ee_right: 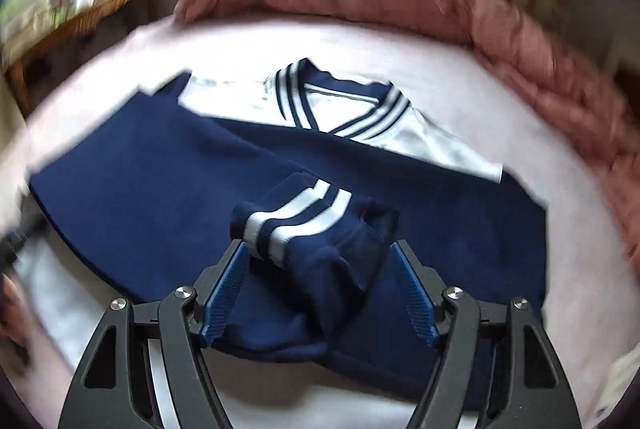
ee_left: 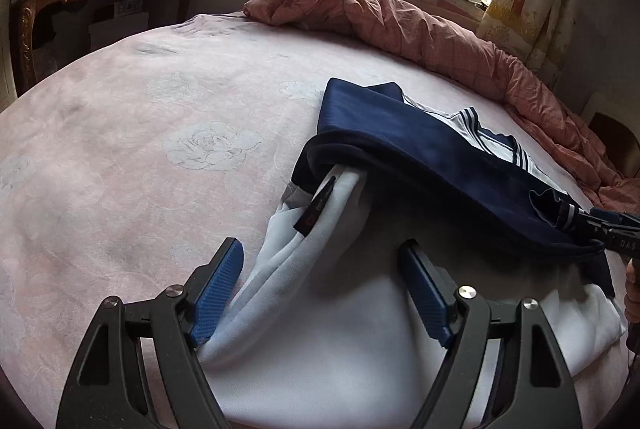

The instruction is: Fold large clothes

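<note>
Two jaws of the left gripper (ee_left: 322, 289) stand released around the white body fabric of the jacket (ee_left: 400, 165), which lies on the bed (ee_left: 140, 109). It should pinch one layer cleanly.

From the right wrist, the right gripper (ee_right: 320, 281) brackets the striped cuff (ee_right: 296, 221), jaws apart; the collar (ee_right: 340, 105) lies at 12 o'clock. Carry the sleeve across flat.

We see the garment (ee_right: 280, 157) lying on the bed (ee_left: 140, 149) ahead of both claws, its cuff (ee_right: 296, 217) between the right claw's (ee_right: 320, 285) fingers, the quilt (ee_left: 400, 17) bunched behind it, beyond.
</note>
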The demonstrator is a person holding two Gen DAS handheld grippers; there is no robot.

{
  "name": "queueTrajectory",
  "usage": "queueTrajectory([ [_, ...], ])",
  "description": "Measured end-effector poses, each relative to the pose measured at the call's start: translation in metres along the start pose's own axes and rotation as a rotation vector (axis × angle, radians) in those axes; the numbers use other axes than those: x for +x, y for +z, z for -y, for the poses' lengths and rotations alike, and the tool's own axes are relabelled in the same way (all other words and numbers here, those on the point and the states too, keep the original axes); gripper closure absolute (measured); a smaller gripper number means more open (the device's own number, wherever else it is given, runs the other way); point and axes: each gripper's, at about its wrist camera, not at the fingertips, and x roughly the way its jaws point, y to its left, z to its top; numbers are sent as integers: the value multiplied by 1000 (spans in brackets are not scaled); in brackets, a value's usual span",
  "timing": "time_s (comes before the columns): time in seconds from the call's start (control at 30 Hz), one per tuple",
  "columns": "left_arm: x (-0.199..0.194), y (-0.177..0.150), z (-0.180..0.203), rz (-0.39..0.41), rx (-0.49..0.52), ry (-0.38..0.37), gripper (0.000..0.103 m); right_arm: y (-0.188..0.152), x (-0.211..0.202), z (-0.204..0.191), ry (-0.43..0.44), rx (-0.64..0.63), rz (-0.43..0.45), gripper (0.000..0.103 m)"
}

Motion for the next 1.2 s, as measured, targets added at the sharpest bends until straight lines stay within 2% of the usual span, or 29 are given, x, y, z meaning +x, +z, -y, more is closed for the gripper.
queueTrajectory([
  [0.07, -2, 0, 3, 7, 14, 7, 24, 4, 7, -30, -57, -142, -14, 29],
  [0.1, -2, 0, 5, 8, 23, 13, 24, 7, 17, -41, -93, -181, -56, 29],
  [0.17, -3, 0, 7, 12, 36, 19, 24, 11, 40, -55, -222, -206, -151, 29],
  [0.2, -3, 0, 8, 13, 39, 19, 24, 14, 48, -61, -278, -218, -164, 29],
  [0.27, -3, 0, 8, 13, 38, 21, 24, 21, 49, -64, -333, -208, -113, 60],
  [0.3, -3, 0, 8, 12, 36, 20, 24, 27, 47, -63, -366, -191, -86, 85],
  [0.37, -3, 1, 6, 13, 28, 23, 24, 43, 34, -54, -402, -128, -6, 90],
  [0.43, -5, 2, 6, 19, 24, 21, 24, 64, 1, -44, -397, -79, 176, 91],
  [0.47, -5, 2, 6, 22, 26, 19, 24, 72, -21, -40, -395, -69, 297, 91],
  [0.53, -6, 2, 8, 25, 34, 20, 24, 80, -61, -25, -440, -4, 511, 91],
  [0.6, -5, 2, 10, 22, 44, 24, 24, 83, -75, -4, -405, 79, 593, 91],
  [0.67, -4, 2, 13, 19, 57, 31, 24, 81, -57, 18, -414, 119, 527, 91],
  [0.77, -5, 2, 15, 27, 69, 35, 24, 61, -2, 46, -448, 141, 315, 91],
  [0.83, -4, 1, 16, 23, 77, 44, 24, 35, 35, 66, -403, 197, 152, 91],
  [0.87, -3, 1, 17, 20, 80, 47, 24, 24, 47, 74, -377, 233, 100, 91],
  [0.97, -3, 1, 15, 17, 75, 50, 24, -11, 52, 95, -281, 332, 34, 91],
  [1.07, -1, 1, 15, 9, 70, 51, 24, -29, 53, 108, -158, 414, -35, 88],
  [1.13, -2, 0, 14, 12, 68, 47, 24, -34, 51, 118, -137, 426, -31, 78],
  [1.2, -4, 0, 13, 19, 66, 34, 24, -37, 44, 124, -143, 437, -20, 74],
])
